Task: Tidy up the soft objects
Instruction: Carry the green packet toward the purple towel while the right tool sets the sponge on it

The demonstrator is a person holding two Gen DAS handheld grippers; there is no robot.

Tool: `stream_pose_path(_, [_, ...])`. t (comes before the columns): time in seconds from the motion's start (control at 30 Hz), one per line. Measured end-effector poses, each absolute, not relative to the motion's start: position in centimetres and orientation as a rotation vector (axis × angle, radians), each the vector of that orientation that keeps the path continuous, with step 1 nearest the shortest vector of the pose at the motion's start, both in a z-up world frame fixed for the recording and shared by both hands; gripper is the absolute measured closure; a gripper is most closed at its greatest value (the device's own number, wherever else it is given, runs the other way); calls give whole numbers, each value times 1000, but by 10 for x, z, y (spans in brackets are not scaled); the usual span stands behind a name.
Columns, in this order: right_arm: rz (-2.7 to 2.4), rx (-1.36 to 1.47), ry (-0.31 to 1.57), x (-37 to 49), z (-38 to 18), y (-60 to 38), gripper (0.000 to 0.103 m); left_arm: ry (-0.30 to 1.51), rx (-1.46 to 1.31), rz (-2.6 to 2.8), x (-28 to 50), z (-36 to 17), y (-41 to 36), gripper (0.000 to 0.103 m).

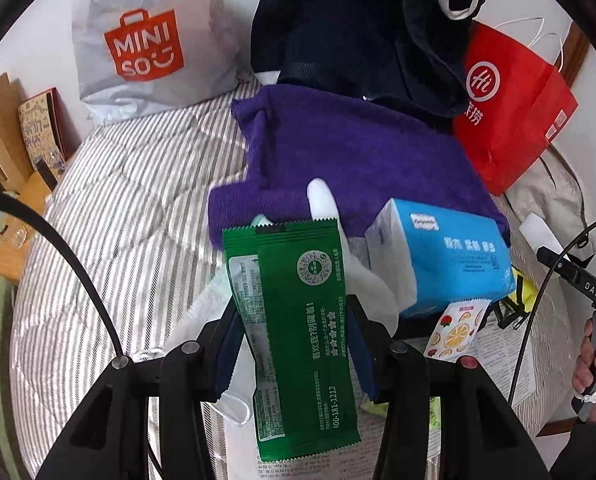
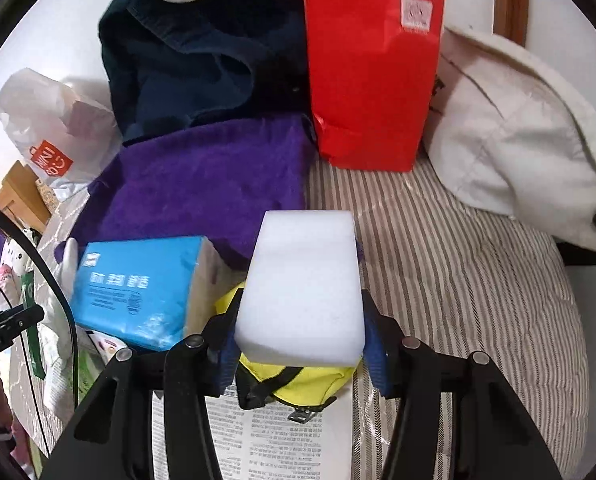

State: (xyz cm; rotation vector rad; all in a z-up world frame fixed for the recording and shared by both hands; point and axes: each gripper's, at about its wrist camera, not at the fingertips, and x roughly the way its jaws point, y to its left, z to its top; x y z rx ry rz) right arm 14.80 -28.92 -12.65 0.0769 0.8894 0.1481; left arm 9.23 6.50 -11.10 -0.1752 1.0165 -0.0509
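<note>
Striped bedding covers the bed on which all things are laid. At the far side a purple towel is spread, and a dark blue garment is piled behind it, between a white Miniso bag and a red paper bag. A blue tissue pack lies at the near edge of the towel. The left gripper is clenched on a green wipes packet, which is held upright above the bed between both fingers. The right gripper is closed on a white sponge block, lifted over a yellow pouch that rests on a printed paper. A beige canvas bag is seen at the right, beside the red bag.
</note>
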Motion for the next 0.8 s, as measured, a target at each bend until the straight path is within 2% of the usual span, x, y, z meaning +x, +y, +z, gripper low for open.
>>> stream_pose_path(0.47, [219,49,825,167,-96,-260,51,968,-136,-64,121,-84,68,56])
stream_pose_path(0.8, [232,43,818,202,-97,-246,51,955,-111,-97,161,-74,61,56])
